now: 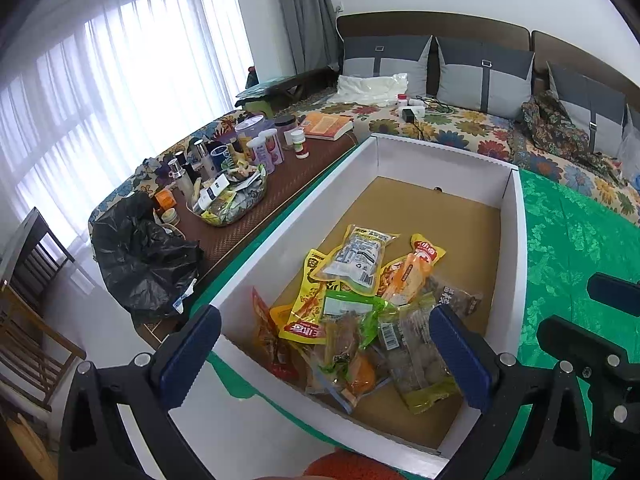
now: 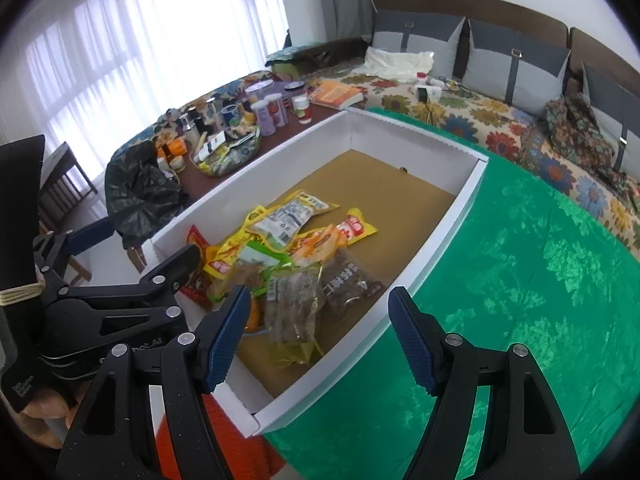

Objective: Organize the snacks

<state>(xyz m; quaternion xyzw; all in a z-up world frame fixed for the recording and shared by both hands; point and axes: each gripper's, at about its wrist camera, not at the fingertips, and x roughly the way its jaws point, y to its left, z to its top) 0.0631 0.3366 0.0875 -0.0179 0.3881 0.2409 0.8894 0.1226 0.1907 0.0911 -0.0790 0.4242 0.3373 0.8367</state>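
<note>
A white cardboard box [image 1: 516, 240] with a brown floor stands on a green cloth [image 1: 580, 248]. Several snack packets lie piled in its near end: a pale packet [image 1: 358, 258], an orange and yellow one [image 1: 416, 272], a yellow one [image 1: 304, 308], a clear bag of round snacks [image 1: 416, 360]. My left gripper [image 1: 324, 352] is open and empty above the box's near end. In the right wrist view the box [image 2: 440, 240] and the packets [image 2: 288, 240] show too. My right gripper [image 2: 320, 332] is open and empty over the box's near right wall.
A brown table [image 1: 280, 196] left of the box holds bottles, jars [image 1: 264, 148], a basket of small items [image 1: 232, 200], an orange book [image 1: 326, 125] and a black plastic bag [image 1: 144, 252]. A flowered sofa with grey cushions [image 1: 484, 72] lies behind. A wooden chair [image 1: 28, 264] stands far left.
</note>
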